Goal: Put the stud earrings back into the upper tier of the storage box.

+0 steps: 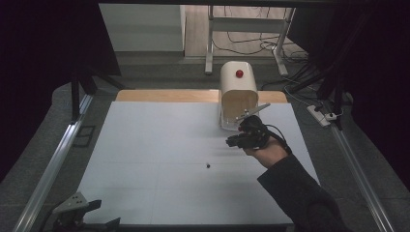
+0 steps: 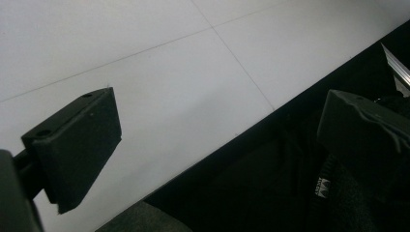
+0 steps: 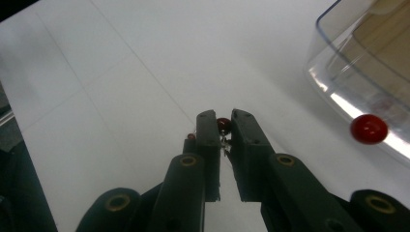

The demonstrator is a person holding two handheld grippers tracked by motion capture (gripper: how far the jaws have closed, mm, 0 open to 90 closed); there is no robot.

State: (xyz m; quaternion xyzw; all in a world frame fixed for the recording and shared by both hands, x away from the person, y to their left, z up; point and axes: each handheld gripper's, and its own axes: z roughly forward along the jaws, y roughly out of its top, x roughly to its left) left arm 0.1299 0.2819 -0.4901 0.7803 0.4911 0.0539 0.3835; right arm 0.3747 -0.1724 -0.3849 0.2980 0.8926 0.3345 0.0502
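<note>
The small dark-red round fruit, cherry-like with a thin stem [image 3: 223, 124], sits pinched at the very tips of the right claw [image 3: 223, 126], whose two black jaws are drawn almost together on it and hold it clear above the white counter [image 3: 121, 72]. It looks light and smooth-skinned, so I judge it likely to squirt out sideways if squeezed harder and to bruise under a firm pinch; a gentle hold across its widest part, or on the stem, seems the safest place to take it. Just off to one side in the right gripper view, a second glossy red ball [image 3: 369, 129] shows at the rim of the clear plastic tray [image 3: 329, 72] that fronts the cream rounded box with a red knob [image 1: 238, 84]; whether that ball lies inside or outside the tray wall I cannot tell. From the high view the right claw [image 1: 233, 141] hangs just in front of that box, near the counter's far right. A tiny dark speck [image 1: 208, 166] lies on the white sheet nearer the middle. The left claw [image 2: 217, 125] rests well apart at the near left edge of the counter, its jaws standing wide with nothing between them.
</note>
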